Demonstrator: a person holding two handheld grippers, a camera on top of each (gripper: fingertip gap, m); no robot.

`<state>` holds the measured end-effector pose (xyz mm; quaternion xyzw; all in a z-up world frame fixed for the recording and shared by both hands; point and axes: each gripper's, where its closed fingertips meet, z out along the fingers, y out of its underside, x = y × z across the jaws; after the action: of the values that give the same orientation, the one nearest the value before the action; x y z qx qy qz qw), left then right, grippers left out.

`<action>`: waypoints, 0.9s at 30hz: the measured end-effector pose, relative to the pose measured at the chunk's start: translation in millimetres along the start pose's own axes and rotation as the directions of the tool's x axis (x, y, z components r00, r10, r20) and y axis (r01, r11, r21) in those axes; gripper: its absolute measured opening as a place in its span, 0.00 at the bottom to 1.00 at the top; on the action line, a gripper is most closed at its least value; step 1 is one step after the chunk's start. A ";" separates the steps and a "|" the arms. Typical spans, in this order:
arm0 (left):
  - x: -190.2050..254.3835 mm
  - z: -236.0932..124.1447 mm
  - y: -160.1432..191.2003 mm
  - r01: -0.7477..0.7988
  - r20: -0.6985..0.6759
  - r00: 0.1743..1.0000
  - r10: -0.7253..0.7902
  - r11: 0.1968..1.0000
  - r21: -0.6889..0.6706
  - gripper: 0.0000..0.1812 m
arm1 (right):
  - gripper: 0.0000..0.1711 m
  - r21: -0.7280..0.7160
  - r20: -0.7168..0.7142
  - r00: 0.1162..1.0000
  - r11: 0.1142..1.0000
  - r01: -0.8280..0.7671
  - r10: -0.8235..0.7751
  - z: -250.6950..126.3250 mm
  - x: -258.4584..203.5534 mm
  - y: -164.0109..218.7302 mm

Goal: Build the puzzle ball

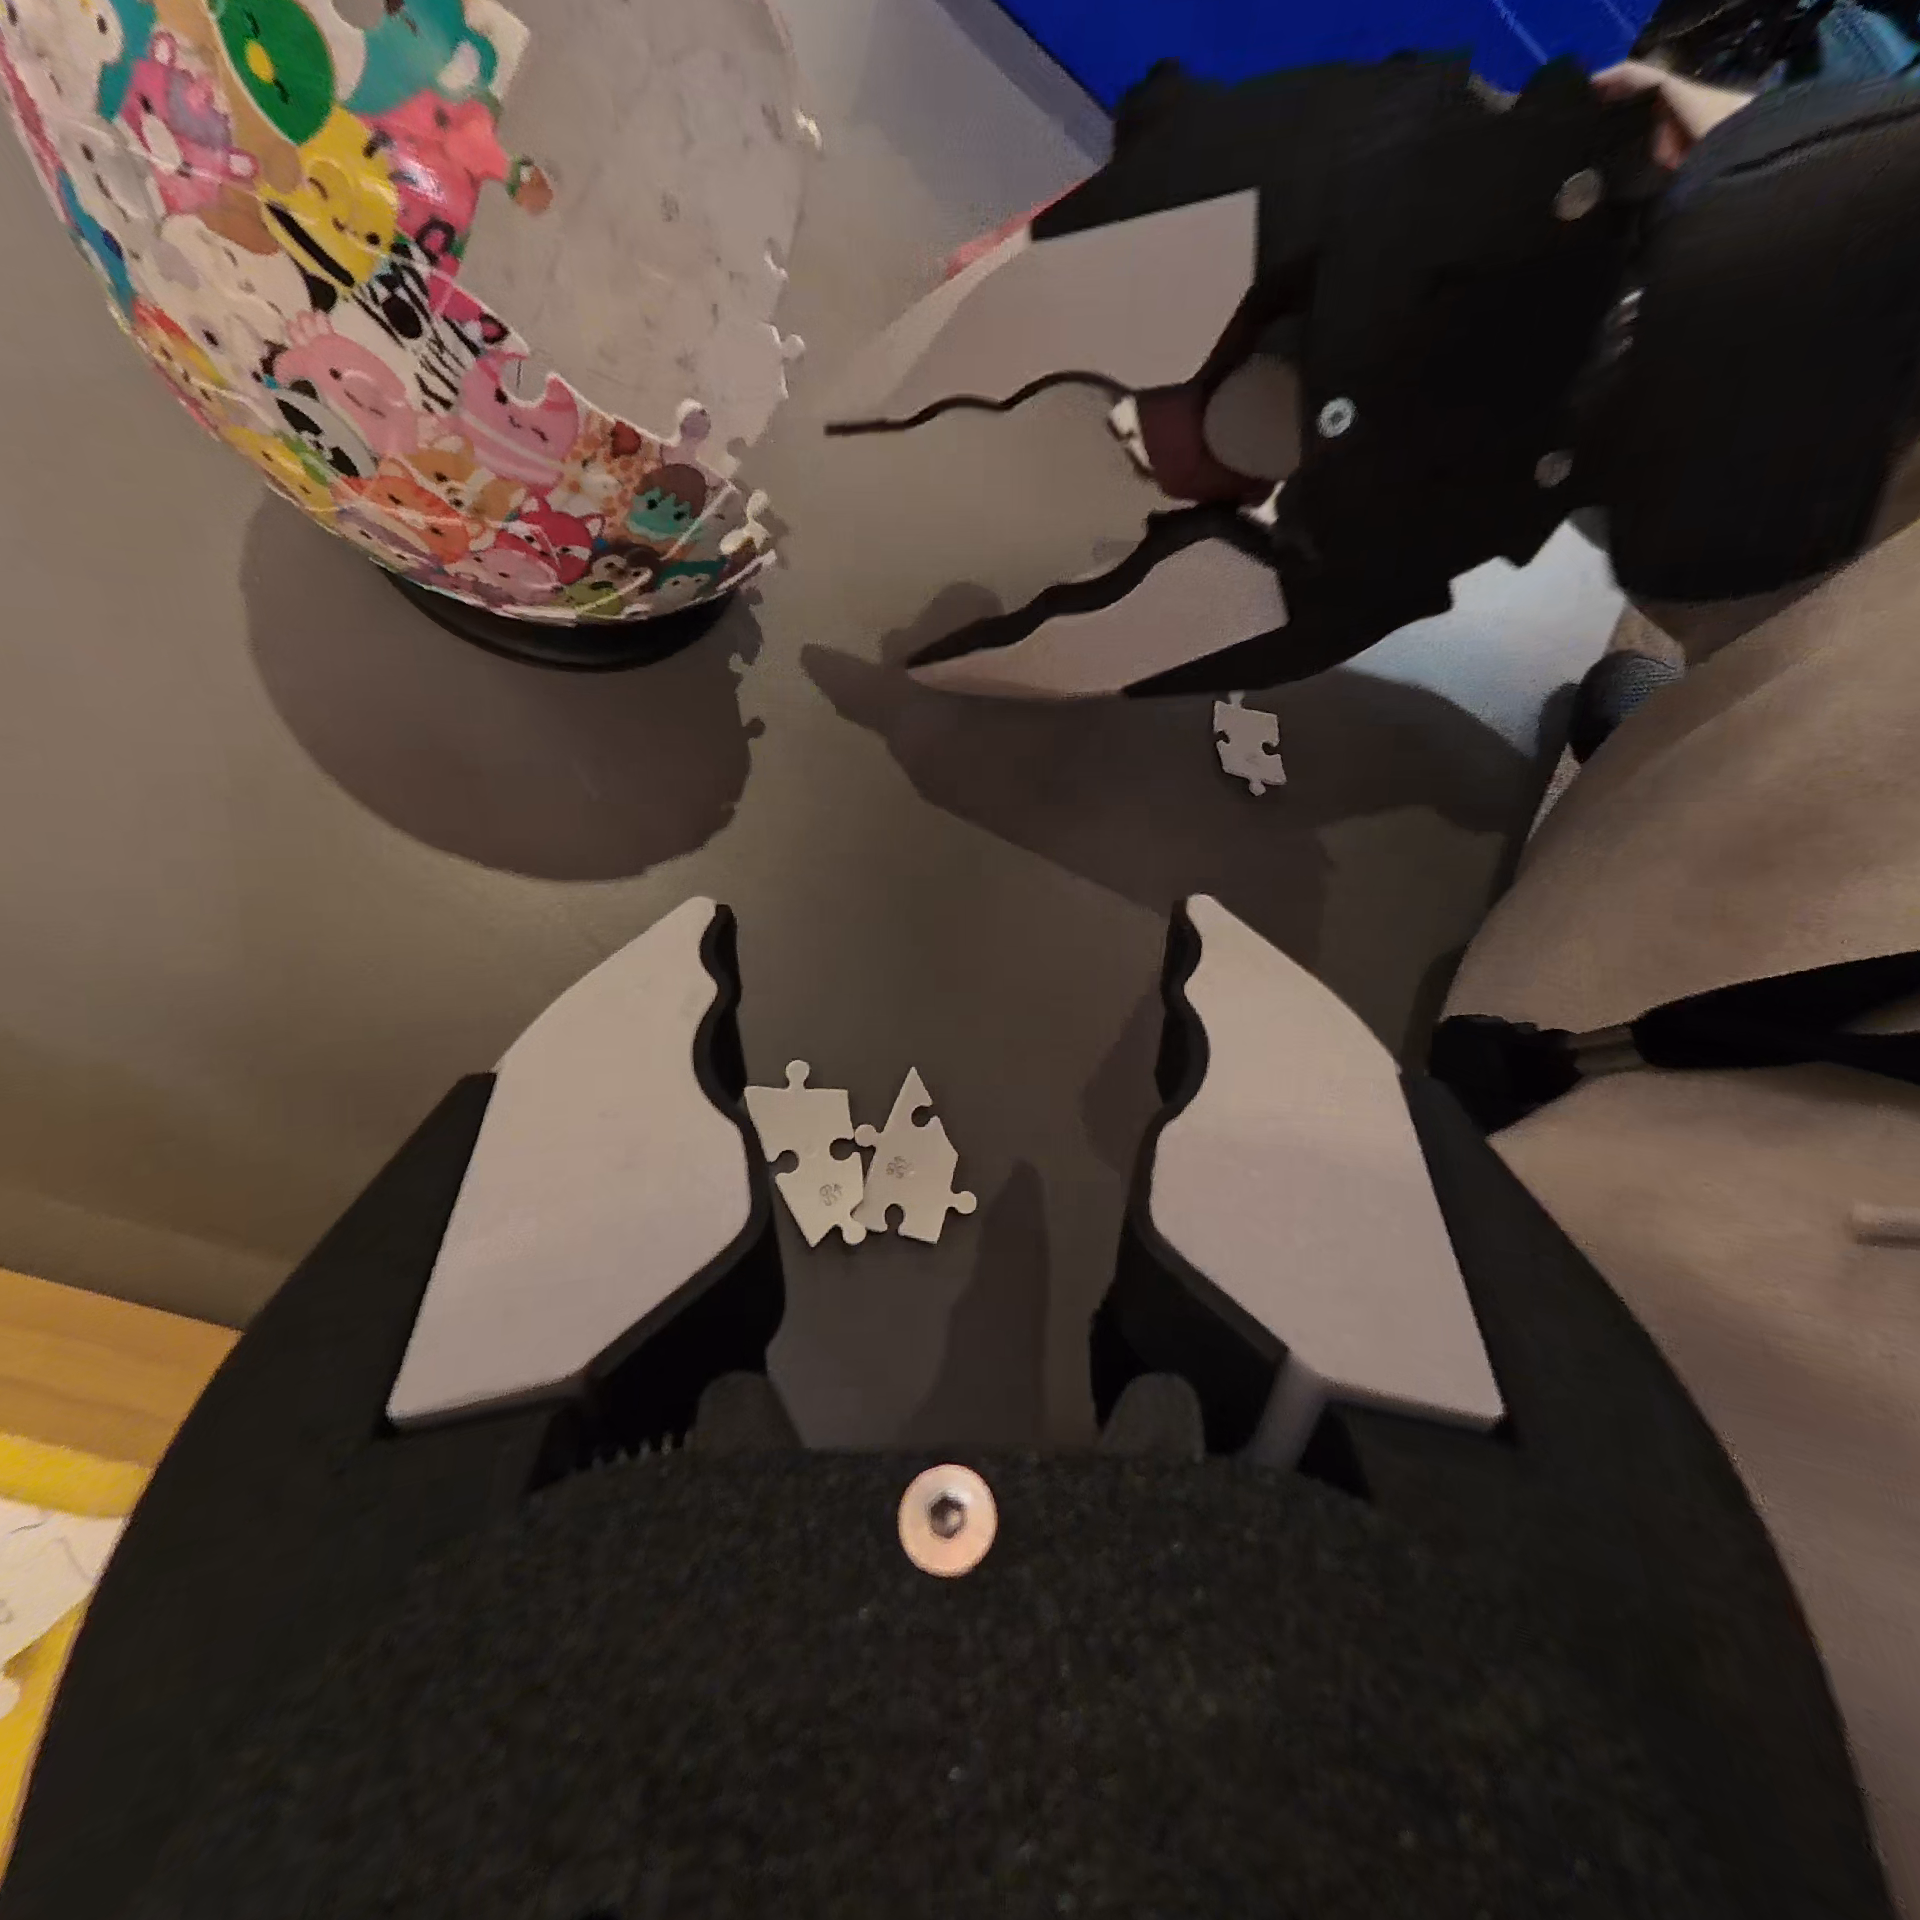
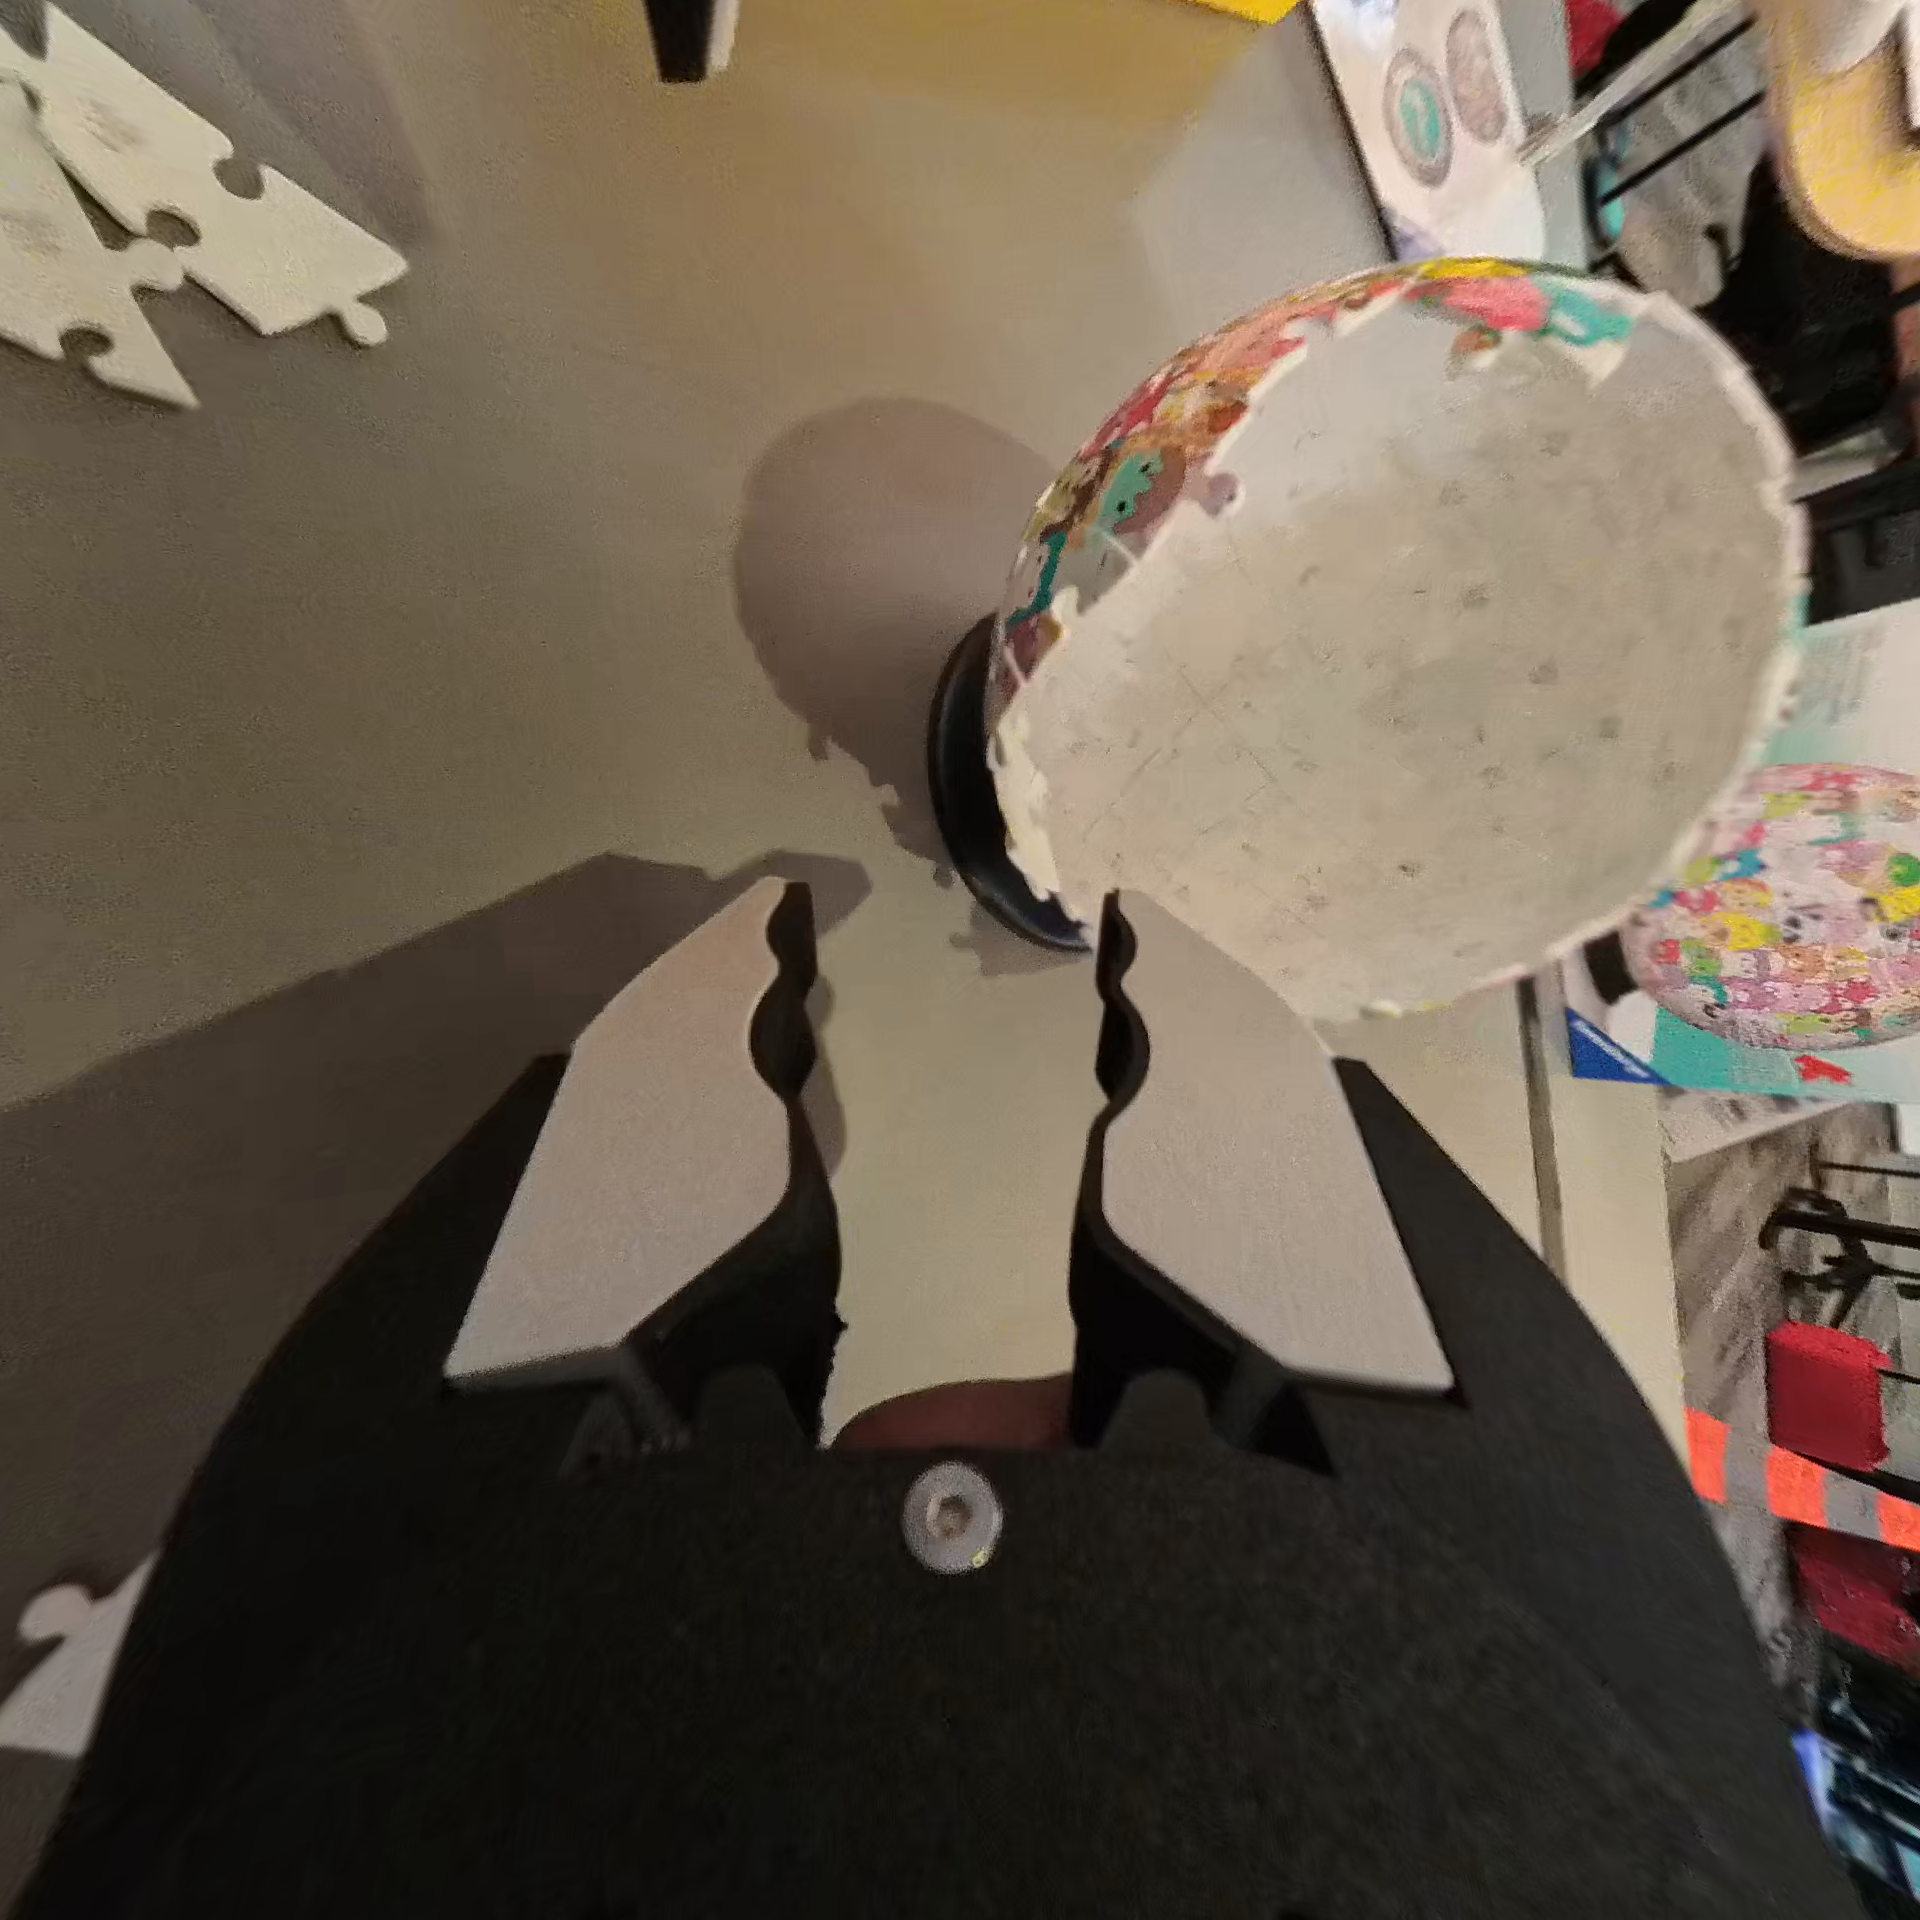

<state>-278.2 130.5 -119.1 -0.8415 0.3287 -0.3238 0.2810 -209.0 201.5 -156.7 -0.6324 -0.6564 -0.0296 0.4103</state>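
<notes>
The half-built puzzle ball (image 1: 343, 343) stands on a black ring stand (image 1: 561, 639) at the upper left, colourful outside, white inside; it also shows in the right wrist view (image 2: 1403, 665). My left gripper (image 1: 951, 920) is open above two joined white pieces (image 1: 857, 1153), which lie face down between its fingers. My right gripper (image 2: 951, 904) is open and empty, its tips close to the ball's open rim; in the left wrist view it (image 1: 868, 540) hangs right of the ball. A single white piece (image 1: 1250, 743) lies under it.
The grey table (image 1: 208, 883) carries everything. The joined pieces also show at the top left of the right wrist view (image 2: 208, 218), another piece at its lower left (image 2: 62, 1662). The puzzle box (image 2: 1787, 935) lies at the right, by the table edge. My hands' fingertips stand some 11 cm from each other.
</notes>
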 end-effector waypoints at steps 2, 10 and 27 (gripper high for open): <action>1.5 2.2 1.4 -0.016 0.011 1.000 0.016 1.000 -0.001 0.42 | 0.26 0.007 -0.051 0.999 1.000 -0.003 0.003 -1.7 10.4 3.4; 15.9 4.0 5.9 -0.067 0.043 0.997 0.067 0.998 0.002 0.41 | 0.16 -0.071 -0.093 0.967 0.971 0.229 -0.235 29.7 22.2 2.8; 16.5 -14.4 15.2 -0.092 0.081 0.993 0.090 0.995 0.023 0.40 | 0.01 -0.133 0.029 0.929 0.920 0.369 -0.368 45.0 13.8 2.2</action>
<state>-284.8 105.1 -114.4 -0.8340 0.3510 -0.2812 0.3196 -227.8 238.2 -179.6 -0.5243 -0.7608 -0.1498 0.3519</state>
